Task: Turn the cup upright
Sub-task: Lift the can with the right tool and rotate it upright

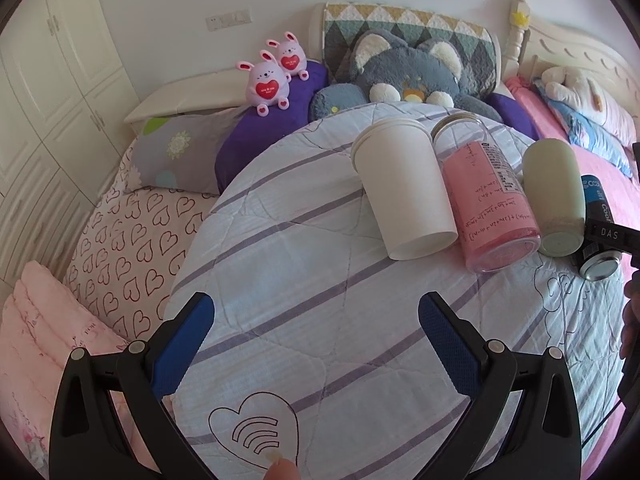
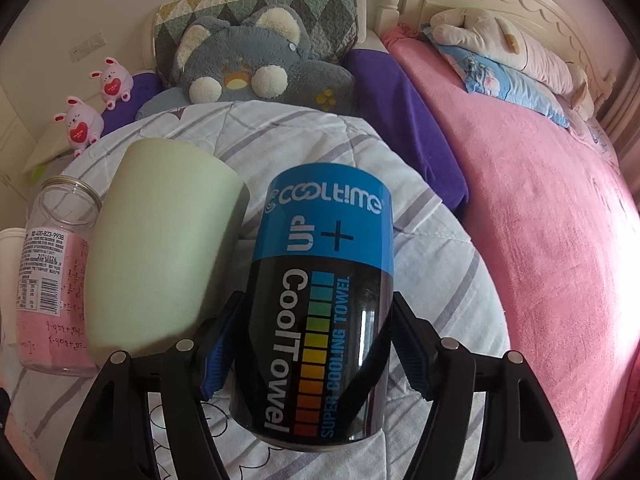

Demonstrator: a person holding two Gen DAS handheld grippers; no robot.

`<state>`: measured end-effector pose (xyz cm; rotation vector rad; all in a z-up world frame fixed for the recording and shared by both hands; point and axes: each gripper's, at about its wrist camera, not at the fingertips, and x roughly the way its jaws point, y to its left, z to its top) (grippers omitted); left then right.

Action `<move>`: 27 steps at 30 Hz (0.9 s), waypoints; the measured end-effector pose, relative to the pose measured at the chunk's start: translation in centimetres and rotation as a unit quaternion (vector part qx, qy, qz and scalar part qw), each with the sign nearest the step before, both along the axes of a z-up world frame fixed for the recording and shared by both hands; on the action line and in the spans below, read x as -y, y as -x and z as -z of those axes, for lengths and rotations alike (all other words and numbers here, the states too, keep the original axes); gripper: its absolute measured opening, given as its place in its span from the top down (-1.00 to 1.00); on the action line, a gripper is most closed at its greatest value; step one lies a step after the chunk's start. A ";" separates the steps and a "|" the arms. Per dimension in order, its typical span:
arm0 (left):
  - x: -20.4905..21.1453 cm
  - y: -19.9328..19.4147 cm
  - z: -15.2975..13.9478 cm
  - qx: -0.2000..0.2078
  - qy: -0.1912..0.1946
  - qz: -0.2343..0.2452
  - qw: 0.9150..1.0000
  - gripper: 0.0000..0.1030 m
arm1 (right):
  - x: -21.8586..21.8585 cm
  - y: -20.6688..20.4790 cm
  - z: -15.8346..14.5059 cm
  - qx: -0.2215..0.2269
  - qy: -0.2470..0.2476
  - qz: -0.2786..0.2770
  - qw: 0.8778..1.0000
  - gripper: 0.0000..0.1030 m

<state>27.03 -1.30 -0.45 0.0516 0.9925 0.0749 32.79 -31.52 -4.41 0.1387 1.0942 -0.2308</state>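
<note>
The blue-and-black can lies on its side on the quilt, long axis running near to far, its blue end far. The right hand-held gripper straddles it, grip uncertain; the left hand-held gripper is released.

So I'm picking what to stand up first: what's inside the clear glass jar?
The glass jar lies on its side on the quilt. Pink paper with handwritten sums lines most of it; whatever sits within that lining is hidden.

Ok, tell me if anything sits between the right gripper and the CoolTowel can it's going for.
Nothing visible does. The right gripper already has the CoolTowel can between its fingers, one blue pad on each side of the lying can. The pale green cup lies close beside the can on its left, not between them.
</note>
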 end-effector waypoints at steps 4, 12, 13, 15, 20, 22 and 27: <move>0.0 0.2 -0.1 0.002 0.003 0.001 1.000 -1.00 | 0.4 0.8 -0.3 0.013 -0.020 0.002 1.000 -0.33; 0.2 1.9 -0.6 0.004 0.017 0.011 1.000 -1.00 | -0.3 4.9 -2.4 0.040 -0.038 -0.006 0.998 -0.33; 0.1 2.3 -0.8 0.006 0.020 0.011 1.000 -1.00 | -0.6 5.7 -3.0 0.044 -0.038 -0.010 0.998 -0.33; -0.1 3.1 -1.2 0.010 0.023 0.010 1.000 -1.00 | -1.1 7.1 -3.9 0.054 -0.041 -0.017 0.998 -0.33; -0.9 5.4 -2.2 0.020 0.020 0.008 1.000 -1.00 | -4.2 11.5 -6.2 0.077 -0.055 -0.052 0.994 -0.33; -1.2 6.2 -2.3 0.023 0.017 0.007 1.000 -1.00 | -5.8 13.1 -6.5 0.082 -0.061 -0.069 0.992 -0.33; -2.8 9.2 -2.1 0.024 0.010 -0.002 1.000 -1.00 | -10.1 16.4 -5.2 0.073 -0.087 -0.103 0.988 -0.33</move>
